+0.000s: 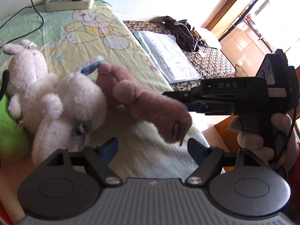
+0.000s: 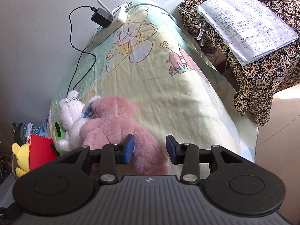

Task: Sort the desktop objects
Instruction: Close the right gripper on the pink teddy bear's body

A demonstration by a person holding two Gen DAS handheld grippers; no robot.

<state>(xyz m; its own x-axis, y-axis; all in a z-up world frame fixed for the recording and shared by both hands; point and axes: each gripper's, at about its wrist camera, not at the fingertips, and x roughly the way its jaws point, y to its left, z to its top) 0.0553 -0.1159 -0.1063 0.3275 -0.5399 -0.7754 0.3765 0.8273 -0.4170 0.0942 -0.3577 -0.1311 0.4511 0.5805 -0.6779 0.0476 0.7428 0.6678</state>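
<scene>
With the pink bear (image 2: pixel 120 123) laid against the white toys (image 2: pixel 72 110), I have my right tool (image 2: pixel 150 147) released, seemingly clear of it; left tool (image 1: pixel 152 146) open, empty.

Green plush toy (image 1: pixel 11 131) cut off at left edge, perhaps a frog.

Bare blanket (image 2: pixel 168 97) offers open passage right of the pink plush (image 2: pixel 120 123); left is blocked by white plush (image 2: pixel 72 116) (toys crowd there)
</scene>
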